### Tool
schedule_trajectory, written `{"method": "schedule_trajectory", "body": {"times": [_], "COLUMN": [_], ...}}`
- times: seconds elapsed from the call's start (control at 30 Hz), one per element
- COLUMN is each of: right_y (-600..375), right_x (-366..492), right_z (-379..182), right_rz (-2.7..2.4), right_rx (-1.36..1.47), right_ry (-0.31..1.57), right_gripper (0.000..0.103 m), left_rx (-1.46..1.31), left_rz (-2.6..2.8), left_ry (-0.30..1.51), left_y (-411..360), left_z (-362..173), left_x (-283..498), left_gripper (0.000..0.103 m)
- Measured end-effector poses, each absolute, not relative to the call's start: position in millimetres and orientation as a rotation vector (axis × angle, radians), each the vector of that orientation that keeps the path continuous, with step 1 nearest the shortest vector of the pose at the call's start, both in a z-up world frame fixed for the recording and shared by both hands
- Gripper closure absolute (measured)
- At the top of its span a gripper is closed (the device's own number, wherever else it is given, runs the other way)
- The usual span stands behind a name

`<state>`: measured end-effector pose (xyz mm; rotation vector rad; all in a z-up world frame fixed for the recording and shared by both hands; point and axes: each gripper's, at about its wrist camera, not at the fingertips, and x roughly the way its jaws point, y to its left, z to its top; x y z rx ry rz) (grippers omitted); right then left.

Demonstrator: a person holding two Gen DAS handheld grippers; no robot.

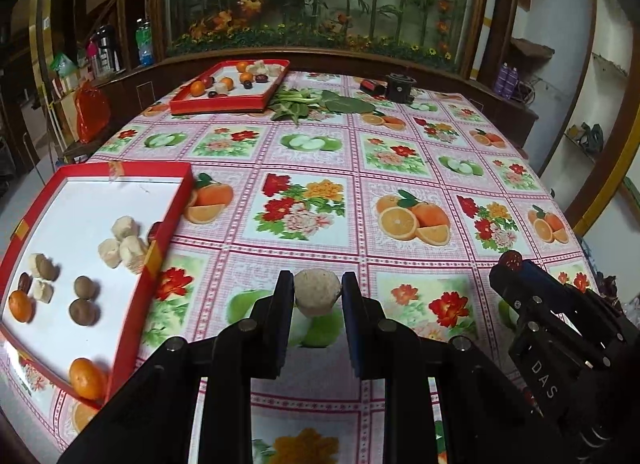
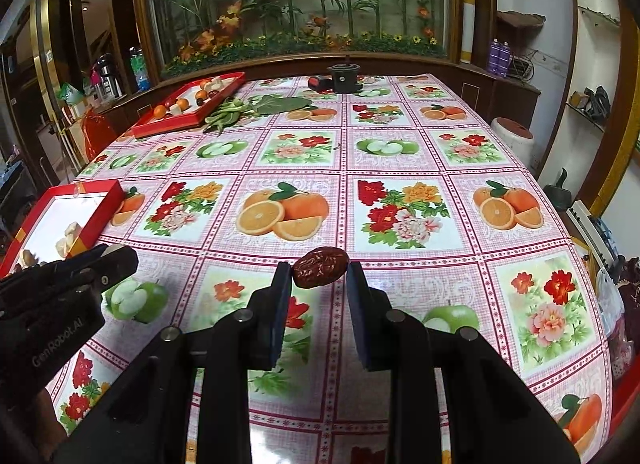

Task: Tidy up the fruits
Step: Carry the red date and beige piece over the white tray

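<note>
- Black linkage arms of the left claw [image 1: 317,291] are seen nearest the lens; a pale, rough, round fruit piece [image 1: 317,292] is gripped between the two fingers, above the table [image 1: 360,168].
- Right claw [image 2: 319,273]: a wrinkled, dark red date [image 2: 319,273] is clamped between its fingers, held above the patterned tablecloth [image 2: 360,160], which is printed with oranges, green apples and flowers.
- In the left wrist view, the right claw is visible at the right edge with the date at its tip; in the right wrist view, the left claw is seen at the left edge.
- A near red tray [image 1: 168,224] with a white floor lies at the left of the table, just beside the left claw. In it are shown pale fruit chunks [image 1: 124,246] clustered against the right wall, two brown round fruits [image 1: 85,300], a dark date beside more pale pieces, and two oranges [image 1: 20,306], one at the left wall and one in the near corner.
- A far red tray [image 1: 224,102] rests toward the back left of the table; oranges, dark fruits and pale pieces are scattered within it.
- Leafy greens [image 1: 304,104] lie on the cloth, touching the far tray's right side.
- A black device [image 1: 400,87] stands near the back edge of the table, with a small red and black object just beside it.
</note>
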<state>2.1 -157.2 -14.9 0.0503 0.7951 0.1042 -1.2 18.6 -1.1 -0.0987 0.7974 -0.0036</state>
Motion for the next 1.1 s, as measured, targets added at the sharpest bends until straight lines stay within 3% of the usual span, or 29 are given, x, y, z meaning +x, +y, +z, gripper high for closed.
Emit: {"method": "schedule_trajectory", "body": {"times": [1.1], "right_y": [-92.4], "right_x": [-11.4], "right_z": [-3.9], "right_rz": [0.231], "right_rx": [-0.016], "right_ry": [0.767], "right_gripper": [0.073], "left_rx": [-0.183], "left_rz": [0.143], "left_ry": [0.788], "left_y": [98.3], "left_z": [-7.2], "left_x": [-25.7], "left_gripper": [0.080]}}
